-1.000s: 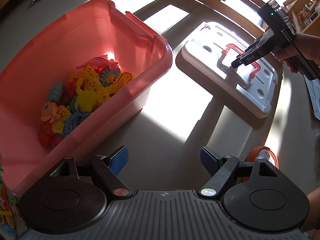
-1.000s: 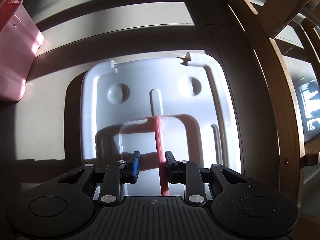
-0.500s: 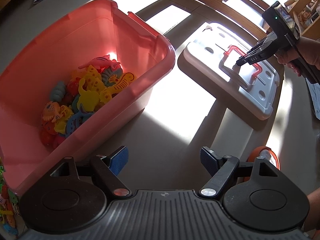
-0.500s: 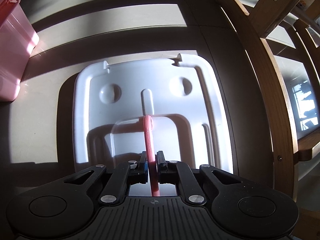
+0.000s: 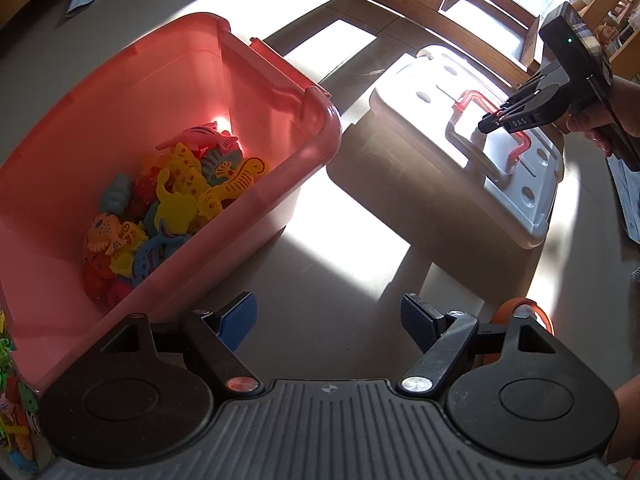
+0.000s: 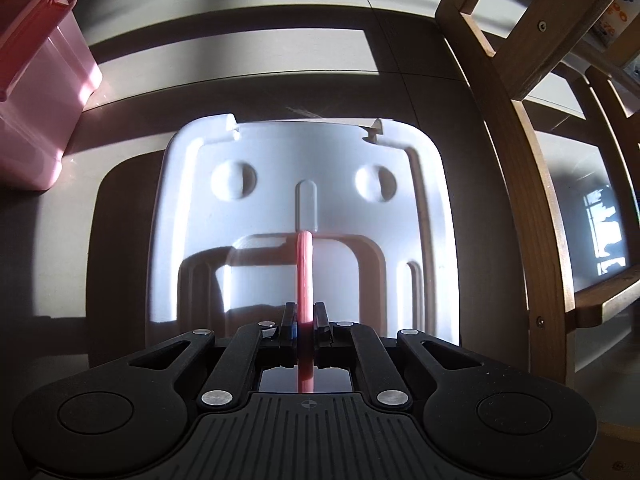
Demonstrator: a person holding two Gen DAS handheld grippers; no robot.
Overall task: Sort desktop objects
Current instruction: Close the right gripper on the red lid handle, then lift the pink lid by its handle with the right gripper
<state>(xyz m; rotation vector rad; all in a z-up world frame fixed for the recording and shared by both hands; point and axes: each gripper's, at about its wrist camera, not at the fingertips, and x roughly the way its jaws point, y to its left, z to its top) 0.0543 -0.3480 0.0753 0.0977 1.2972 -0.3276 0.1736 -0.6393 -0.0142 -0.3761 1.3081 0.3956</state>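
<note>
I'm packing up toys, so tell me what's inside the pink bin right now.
The pink bin holds a heap of colourful foam animal shapes piled against one side, with bare floor beside them. Whatever lies beneath the heap is covered.

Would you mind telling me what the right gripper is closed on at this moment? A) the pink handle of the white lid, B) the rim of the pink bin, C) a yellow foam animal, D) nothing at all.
A: in the right wrist view the right gripper has its jaws pinched on the pink handle of the white lid, well away from the pink bin.
</note>
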